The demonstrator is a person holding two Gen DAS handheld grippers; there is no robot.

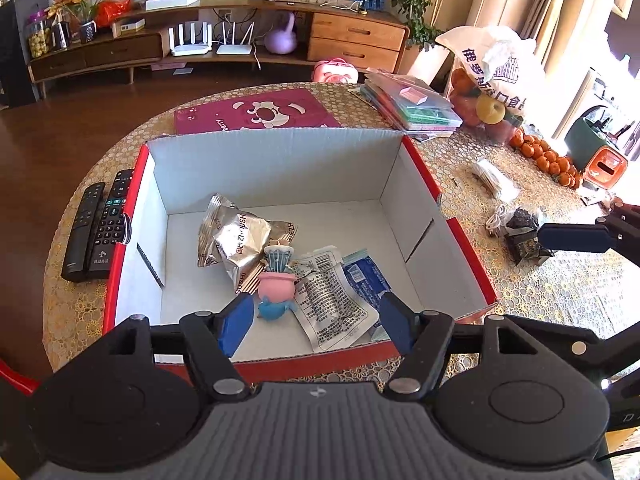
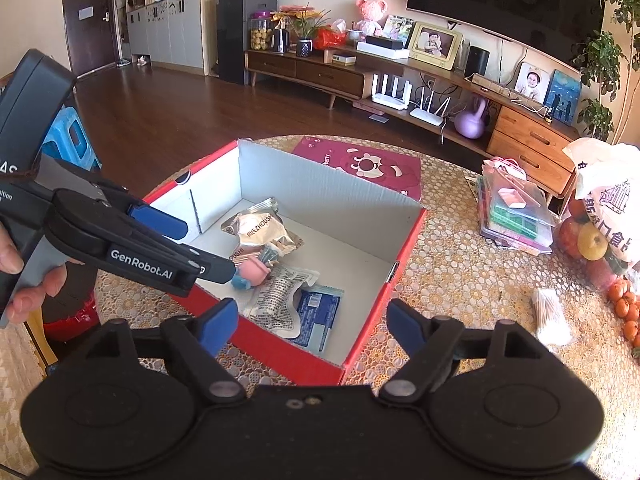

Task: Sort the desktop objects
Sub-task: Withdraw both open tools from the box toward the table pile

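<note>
- Red outside and white inside, the cardboard box (image 1: 276, 168) sits open-topped on the desk (image 1: 540, 280), which is covered by a gold lace-patterned cloth.
- Inside the box lie a silver foil snack bag (image 1: 232, 240), a pink and blue toy figure (image 1: 276, 284), a white printed sachet (image 1: 332, 304) and a blue packet (image 1: 366, 280); the figure rests partly on the sachet and touches the foil bag.
- Left tongs (image 1: 316, 320) hover over the near edge of the box, their blue-tipped fingers (image 1: 236, 320) spread wide apart and holding nothing, with the toy figure just beyond the gap.
- Right tongs (image 2: 310, 324) also stand wide open and empty, above the near wall of the box in the right wrist view.
- A person's hand (image 2: 24, 276) grips the handle of the left tongs, seen at the left of the right wrist view.
- Two black remote controls (image 1: 98, 224) lie side by side on the desk, just beside the left wall of the box.
- Behind the box lies a maroon flat pack with a bear print (image 1: 256, 114).
- To the right of the box, on the cloth, are a white coiled cable (image 1: 496, 220), a small dark packet (image 1: 524, 236) and a bundle of cotton swabs (image 1: 496, 184).
- Farther back stand a stack of plastic folders (image 1: 412, 108), a white bag of fruit (image 1: 492, 80) and a row of small oranges (image 1: 548, 158).
</note>
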